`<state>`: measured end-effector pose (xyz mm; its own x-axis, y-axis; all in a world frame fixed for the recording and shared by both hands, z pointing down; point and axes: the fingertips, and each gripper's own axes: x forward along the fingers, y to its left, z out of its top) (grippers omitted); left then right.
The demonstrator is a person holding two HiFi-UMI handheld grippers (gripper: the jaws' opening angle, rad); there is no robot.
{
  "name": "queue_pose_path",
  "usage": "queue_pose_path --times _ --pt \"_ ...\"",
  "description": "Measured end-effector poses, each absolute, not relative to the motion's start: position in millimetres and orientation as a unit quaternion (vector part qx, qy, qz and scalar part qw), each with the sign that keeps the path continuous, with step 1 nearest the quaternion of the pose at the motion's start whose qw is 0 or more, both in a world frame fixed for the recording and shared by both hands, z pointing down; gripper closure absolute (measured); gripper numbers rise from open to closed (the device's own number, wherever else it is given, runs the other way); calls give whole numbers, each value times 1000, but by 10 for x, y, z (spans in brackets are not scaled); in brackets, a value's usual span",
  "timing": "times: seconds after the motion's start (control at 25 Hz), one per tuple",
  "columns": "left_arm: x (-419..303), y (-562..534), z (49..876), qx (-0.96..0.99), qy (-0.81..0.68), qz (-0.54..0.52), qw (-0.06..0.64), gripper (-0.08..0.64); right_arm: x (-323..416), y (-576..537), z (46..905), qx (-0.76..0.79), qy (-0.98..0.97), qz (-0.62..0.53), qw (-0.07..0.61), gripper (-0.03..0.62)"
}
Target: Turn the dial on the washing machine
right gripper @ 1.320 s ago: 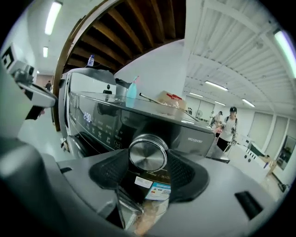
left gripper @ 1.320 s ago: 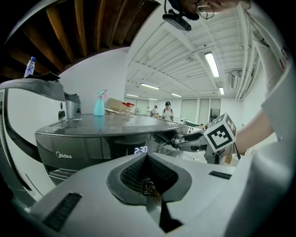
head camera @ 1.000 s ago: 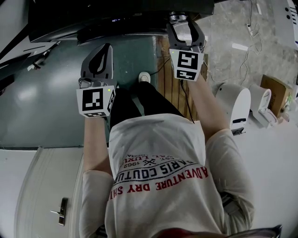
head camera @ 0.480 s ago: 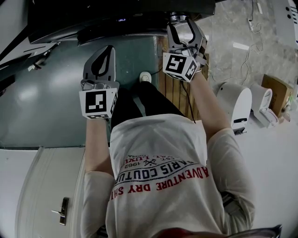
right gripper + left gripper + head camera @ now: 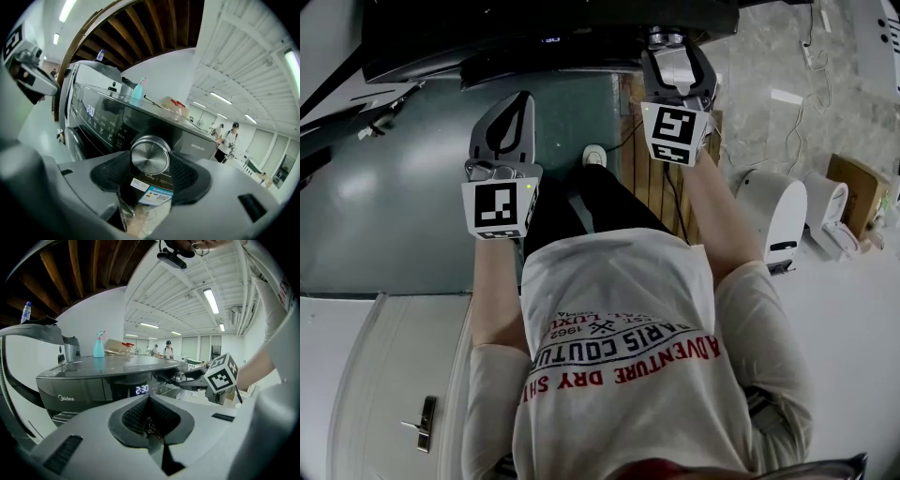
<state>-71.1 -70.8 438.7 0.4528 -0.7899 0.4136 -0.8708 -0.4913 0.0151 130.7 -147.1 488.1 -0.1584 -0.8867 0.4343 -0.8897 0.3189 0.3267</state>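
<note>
The right gripper has fingers clenched on the dial; the left gripper is clenched, empty.

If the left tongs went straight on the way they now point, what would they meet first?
Probably the dark grey washing machine's front panel, near its lit number display; how far off is unclear.

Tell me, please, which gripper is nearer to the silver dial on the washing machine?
Right. The right gripper has the dial between its pads, touching both sides. The left gripper, shut and empty, hangs apart, to the dial's left.
</note>
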Motion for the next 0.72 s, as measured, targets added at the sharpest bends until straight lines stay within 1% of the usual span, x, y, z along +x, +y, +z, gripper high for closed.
queue_pose_path --times 0.16,0.24,0.4,0.56,0.72 --pt "-730 -712 4365 845 -492 178 113 543 1345 -1478 4880 589 -770 64 239 314" --pt "-729 -710 4345 846 -491 176 113 543 1370 -1479 4896 588 -771 75 234 314" --pt "-708 -701 4283 849 -486 177 107 543 1326 -1465 4826 587 -770 62 242 314" --pt "-699 -721 4147 854 -483 169 98 544 1264 -1400 4635 585 -776 40 231 314" --pt "-724 -705 3916 856 -484 158 88 543 1191 -1230 4393 570 -793 47 210 314"
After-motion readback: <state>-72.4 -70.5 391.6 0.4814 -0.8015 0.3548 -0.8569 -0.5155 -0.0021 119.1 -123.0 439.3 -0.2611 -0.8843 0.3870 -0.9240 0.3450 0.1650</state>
